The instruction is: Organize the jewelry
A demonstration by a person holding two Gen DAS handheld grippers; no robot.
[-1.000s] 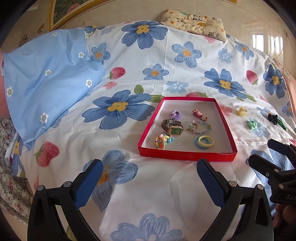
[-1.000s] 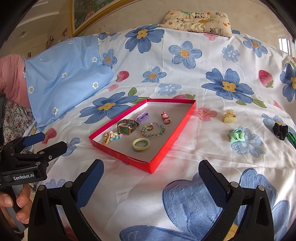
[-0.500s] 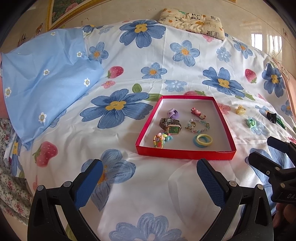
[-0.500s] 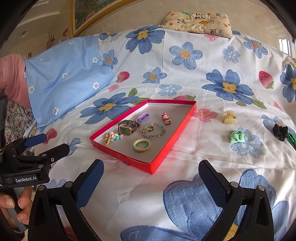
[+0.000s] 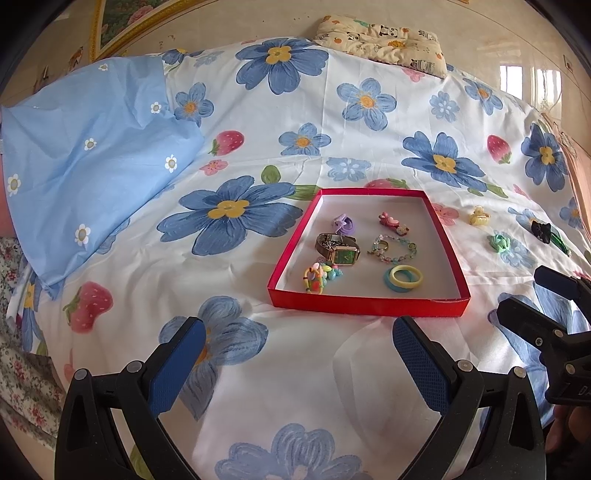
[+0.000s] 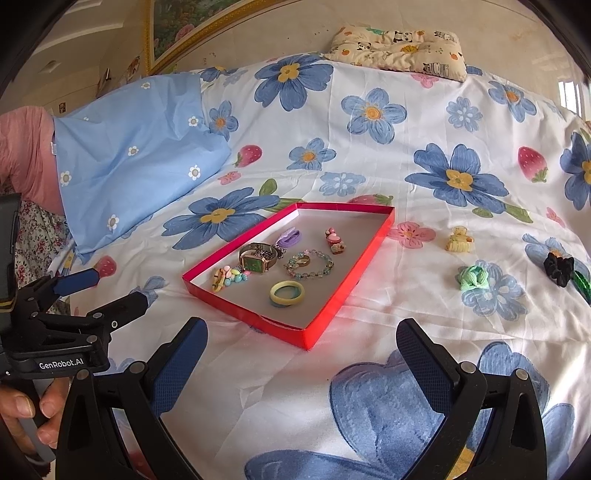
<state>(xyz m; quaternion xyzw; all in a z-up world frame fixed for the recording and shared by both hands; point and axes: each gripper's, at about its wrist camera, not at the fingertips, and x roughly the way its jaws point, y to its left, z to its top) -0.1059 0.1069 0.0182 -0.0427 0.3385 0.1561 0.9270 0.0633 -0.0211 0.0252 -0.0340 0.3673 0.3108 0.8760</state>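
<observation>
A red tray (image 5: 364,305) (image 6: 343,291) lies on the flowered bedsheet. It holds a green-faced watch (image 5: 341,254) (image 6: 258,263), a bead bracelet (image 5: 393,250) (image 6: 309,265), yellow and blue rings (image 5: 403,278) (image 6: 287,292), a purple piece (image 5: 344,223), a pink clip (image 5: 393,223) and a colourful bead piece (image 5: 319,276). On the sheet right of the tray lie a yellow clip (image 6: 459,240) (image 5: 479,216), a green scrunchie (image 6: 474,277) (image 5: 499,243) and a black bow (image 6: 558,269) (image 5: 541,230). My left gripper (image 5: 298,350) and right gripper (image 6: 301,350) are open and empty, in front of the tray.
A light blue pillow (image 5: 85,166) lies at the left. A small patterned cushion (image 5: 384,35) sits at the bed's far edge. A green item (image 6: 583,282) lies beside the black bow. Each gripper shows in the other's view, the right one (image 5: 546,314) and the left one (image 6: 85,295).
Both views have shifted slightly; the tray sits a little lower and closer in the left wrist view. Both grippers stay open and nothing in the tray has moved.
</observation>
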